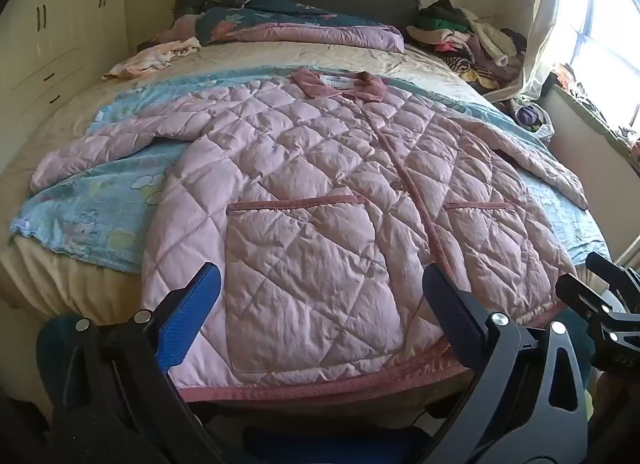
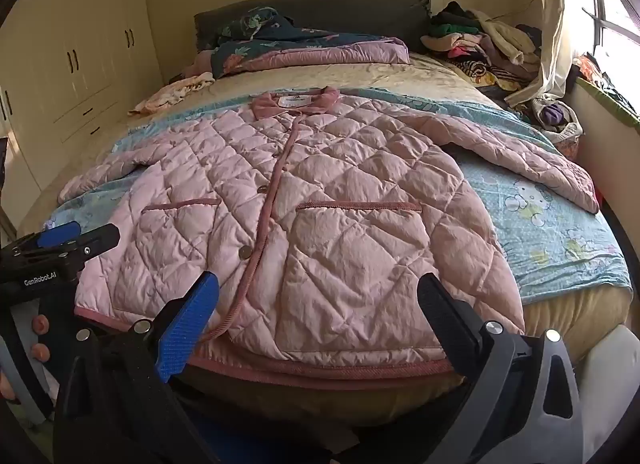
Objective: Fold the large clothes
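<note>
1. a pink quilted jacket (image 1: pixel 320 192) lies spread flat, front side up, on a bed (image 1: pixel 72 284), its collar (image 2: pixel 294 101) toward the headboard (image 2: pixel 320 8) and its darker pink hem (image 2: pixel 320 370) at the near edge of the mattress.
2. both sleeves are stretched out to the sides; the jacket rests on a light blue cartoon-print sheet (image 2: pixel 560 232).
3. the front is closed, with buttons along the placket and two patch pockets trimmed in darker pink.
4. the left gripper (image 1: pixel 320 296) hovers over the hem on the left pocket side, jaws wide with nothing between them.
5. the right gripper (image 2: pixel 318 304) hovers over the hem near the other pocket, jaws wide as well and holding nothing.
6. a folded quilt (image 1: pixel 320 30) lies by the headboard, a heap of clothes (image 2: pixel 480 44) sits in the far corner by the window, and cream wardrobes (image 2: pixel 80 56) line the left wall.
</note>
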### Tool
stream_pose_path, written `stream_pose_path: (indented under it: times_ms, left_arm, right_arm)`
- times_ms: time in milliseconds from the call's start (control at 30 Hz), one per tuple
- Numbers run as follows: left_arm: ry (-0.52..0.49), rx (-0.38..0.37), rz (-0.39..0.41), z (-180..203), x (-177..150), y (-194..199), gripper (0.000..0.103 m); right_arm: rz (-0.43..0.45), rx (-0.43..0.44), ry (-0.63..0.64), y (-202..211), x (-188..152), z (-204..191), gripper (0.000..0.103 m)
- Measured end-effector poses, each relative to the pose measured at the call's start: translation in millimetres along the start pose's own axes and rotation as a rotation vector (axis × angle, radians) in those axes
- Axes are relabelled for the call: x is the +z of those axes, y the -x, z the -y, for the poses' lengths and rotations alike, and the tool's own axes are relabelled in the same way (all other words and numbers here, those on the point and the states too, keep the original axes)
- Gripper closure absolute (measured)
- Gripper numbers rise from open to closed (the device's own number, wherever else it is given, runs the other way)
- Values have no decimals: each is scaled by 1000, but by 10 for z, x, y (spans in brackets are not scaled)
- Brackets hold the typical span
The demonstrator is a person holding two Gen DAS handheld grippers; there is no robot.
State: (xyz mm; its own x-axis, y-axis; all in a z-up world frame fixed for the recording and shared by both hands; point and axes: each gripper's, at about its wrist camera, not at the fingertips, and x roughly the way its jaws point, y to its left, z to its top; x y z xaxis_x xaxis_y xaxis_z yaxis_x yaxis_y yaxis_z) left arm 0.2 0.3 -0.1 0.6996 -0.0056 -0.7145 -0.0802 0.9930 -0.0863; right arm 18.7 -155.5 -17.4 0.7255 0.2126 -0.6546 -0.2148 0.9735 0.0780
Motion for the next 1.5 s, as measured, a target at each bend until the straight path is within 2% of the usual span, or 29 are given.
stream_pose_path:
  times_ms: [400,1500]
  left_arm:
    - [-1,-1,8,2,0,4,8]
    - [-6,-2,10,52,32,13,8]
  right_arm:
    - [-5,8,2,4,-20,66,4]
    - [5,8,14,-12,15,-53,4]
